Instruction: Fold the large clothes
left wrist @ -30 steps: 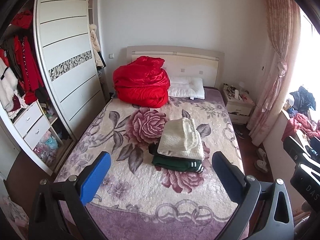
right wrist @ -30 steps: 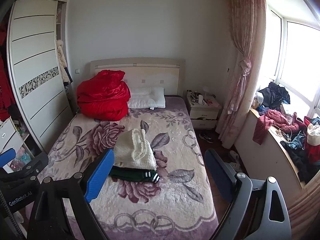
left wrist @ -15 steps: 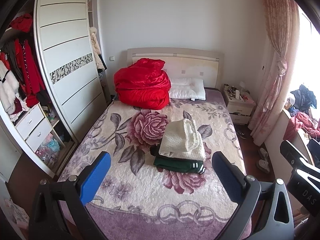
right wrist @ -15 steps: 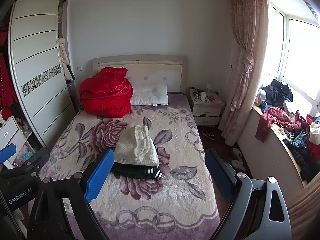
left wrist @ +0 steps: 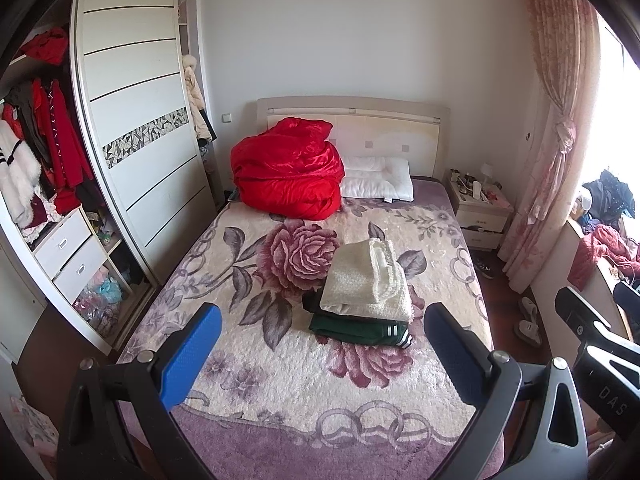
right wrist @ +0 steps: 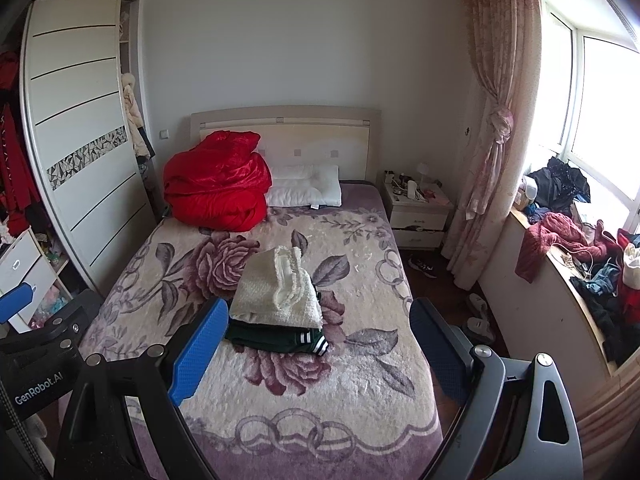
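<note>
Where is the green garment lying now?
In both views the green garment lies mid-bed, folded under the cream knit, at the bottom of the stack, near the bed's right side.

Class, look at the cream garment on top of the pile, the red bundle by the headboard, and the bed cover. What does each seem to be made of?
Cream garment: probably a chunky knit or fleece; nubbly, matte surface.
Red bundle: likely satin or a similar synthetic; shiny highlights along its creases.
Bed cover: seemingly plush, short-pile fabric; soft fuzzy sheen, printed roses.
</note>
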`<state>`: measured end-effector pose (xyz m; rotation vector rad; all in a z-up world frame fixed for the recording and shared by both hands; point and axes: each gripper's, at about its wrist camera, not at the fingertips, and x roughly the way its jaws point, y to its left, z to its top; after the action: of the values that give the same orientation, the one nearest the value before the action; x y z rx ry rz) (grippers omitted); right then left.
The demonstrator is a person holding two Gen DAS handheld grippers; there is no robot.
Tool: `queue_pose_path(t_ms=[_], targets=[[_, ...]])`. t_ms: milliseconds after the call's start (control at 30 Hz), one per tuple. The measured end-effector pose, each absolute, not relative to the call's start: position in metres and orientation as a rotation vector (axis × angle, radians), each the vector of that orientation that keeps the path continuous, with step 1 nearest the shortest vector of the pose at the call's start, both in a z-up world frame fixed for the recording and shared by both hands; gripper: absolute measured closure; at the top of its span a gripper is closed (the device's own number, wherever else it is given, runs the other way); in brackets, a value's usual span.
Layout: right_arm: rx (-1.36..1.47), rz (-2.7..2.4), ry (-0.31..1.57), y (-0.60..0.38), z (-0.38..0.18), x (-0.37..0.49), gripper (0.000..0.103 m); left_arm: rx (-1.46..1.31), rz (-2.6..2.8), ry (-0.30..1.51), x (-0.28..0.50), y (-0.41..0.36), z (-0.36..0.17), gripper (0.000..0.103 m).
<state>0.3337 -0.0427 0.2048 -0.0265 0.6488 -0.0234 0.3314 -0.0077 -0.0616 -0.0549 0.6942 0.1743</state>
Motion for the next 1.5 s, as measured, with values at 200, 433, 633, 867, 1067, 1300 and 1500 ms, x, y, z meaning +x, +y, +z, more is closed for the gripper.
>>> queue_pose_path(t_ms=[200, 433, 633, 867, 1067, 1300, 1500], targets=[[-0.029, -0.018, 0.653, -0.0416, 0.2035, 0.3342, 0.009, -0.054, 0.179, 0.688, 0.329, -0.006, -0.0609, 0.0], [-0.028, -0.018, 0.65, -0.0408, 0.2039, 0.3351, 0.009, -0.054, 0.18, 0.69, 0.3292, -0.0069, -0.0612, 0.0], [-0.024, -0.015, 0.649, -0.0412, 0.2042, 0.3345, 0.009, -0.052, 0.184, 0.683, 0.3278, -0.0054, -0.0595, 0.0], [-0.022, -0.014, 0.643, -0.0401, 0.2065, 0.337, 0.009, -0.049, 0.186, 0.68, 0.328, -0.0007, -0.0548, 0.0], [-0.018, -0.014, 0.649, -0.0398, 0.2064, 0.3368, 0.009, -0.042, 0.183, 0.678, 0.3279, -0.0017, -0.055, 0.0], [-0.019, -0.018, 0.648, -0.0409, 0.2055, 0.3339, 0.009, -0.039, 0.184, 0.677, 0.3272, -0.0015, -0.0548, 0.0], [-0.015, -0.012, 0.645, -0.0407, 0.2033, 0.3329, 0.009, -0.036, 0.185, 0.675, 0.3258, -0.0011, -0.0564, 0.0]])
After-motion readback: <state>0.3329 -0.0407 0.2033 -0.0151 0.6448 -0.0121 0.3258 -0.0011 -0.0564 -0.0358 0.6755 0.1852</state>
